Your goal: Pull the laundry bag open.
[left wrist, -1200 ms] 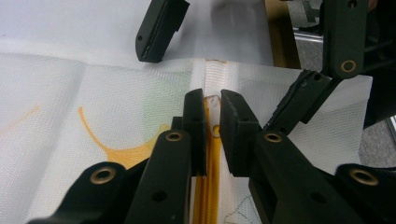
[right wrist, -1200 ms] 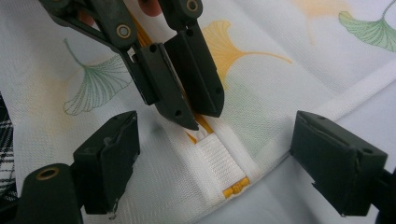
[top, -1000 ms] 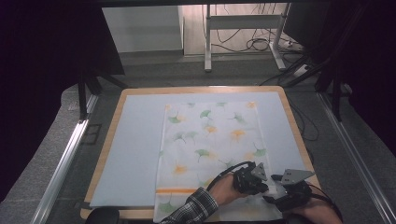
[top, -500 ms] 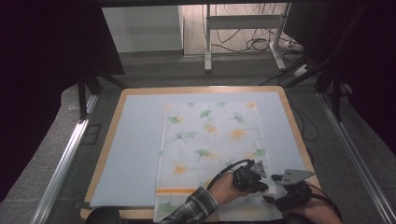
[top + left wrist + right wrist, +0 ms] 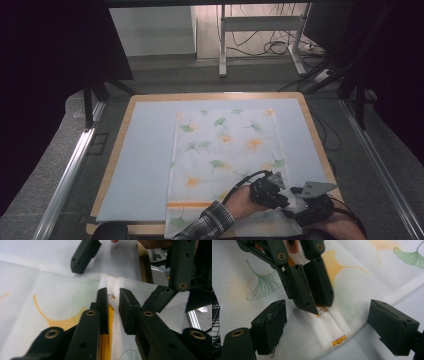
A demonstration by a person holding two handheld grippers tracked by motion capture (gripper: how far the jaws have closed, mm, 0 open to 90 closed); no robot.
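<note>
Cover, white mesh with a ginkgo-leaf print, lies flat on the pale blue mat that tops the wooden board; it sits right of the mat's centre and its near end hangs past the mat's near edge. Taking the cover as my landmark, left to right: at its near left I see a plaid sleeve coming in from the bottom, then an orange zipper line running across its near end. My left gripper sits on the cover's near right corner. In the left gripper view its tips stand a narrow gap apart, having just been opening, with the small zipper pull between them; I can't see the pads pressing it. In the right gripper view that pull sits just under the left gripper's tips, at the inner end of a white webbing strip. Just right of it, my right gripper hovers at the cover's right edge, jaws spread wide, one on each side of the strip, holding nothing.
</note>
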